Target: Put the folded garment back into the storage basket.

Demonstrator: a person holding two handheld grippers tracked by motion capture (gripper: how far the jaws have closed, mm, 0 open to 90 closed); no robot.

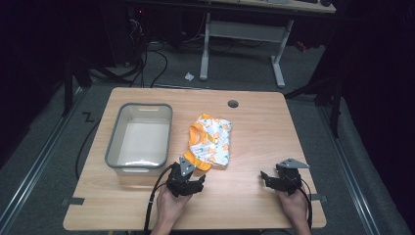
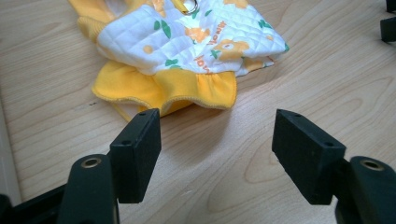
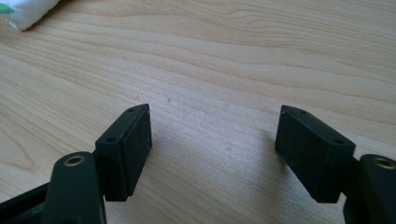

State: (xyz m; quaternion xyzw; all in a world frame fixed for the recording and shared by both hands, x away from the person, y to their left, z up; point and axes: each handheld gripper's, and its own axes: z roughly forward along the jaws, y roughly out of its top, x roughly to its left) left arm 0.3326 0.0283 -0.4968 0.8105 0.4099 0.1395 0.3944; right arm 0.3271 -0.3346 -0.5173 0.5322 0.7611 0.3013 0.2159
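A wooden table [image 1: 254,147] carried all the objects, seen from above. On its left half stood a grey bin [image 1: 113,142], rectangular, with a pale floor and rounded corners. Just right of the bin lay the garment [image 1: 211,141], a small folded piece of clothing near the table's middle, apart from the bin wall. Its upper layer was white quilted fabric printed with orange flowers, green leaves and orange lettering; below that layer a plain yellow-orange frill with a gathered, wavy hem spread toward the near edge. In the left gripper view the garment [image 2: 187,51] filled the upper part, the frill nearest the jaws, and a small metal ring showed at the top of the quilted part.

The left gripper [image 1: 188,182] sat just below the garment's near corner, held in a hand. Its jaws stood apart over bare wood, the left gripper [image 2: 217,140] short of the frill, nothing between the pads.

The right gripper [image 1: 280,179] rested well to the right, near the table's front edge. The right gripper [image 3: 212,147] likewise had its jaws spread wide over bare wood, gripping nothing.
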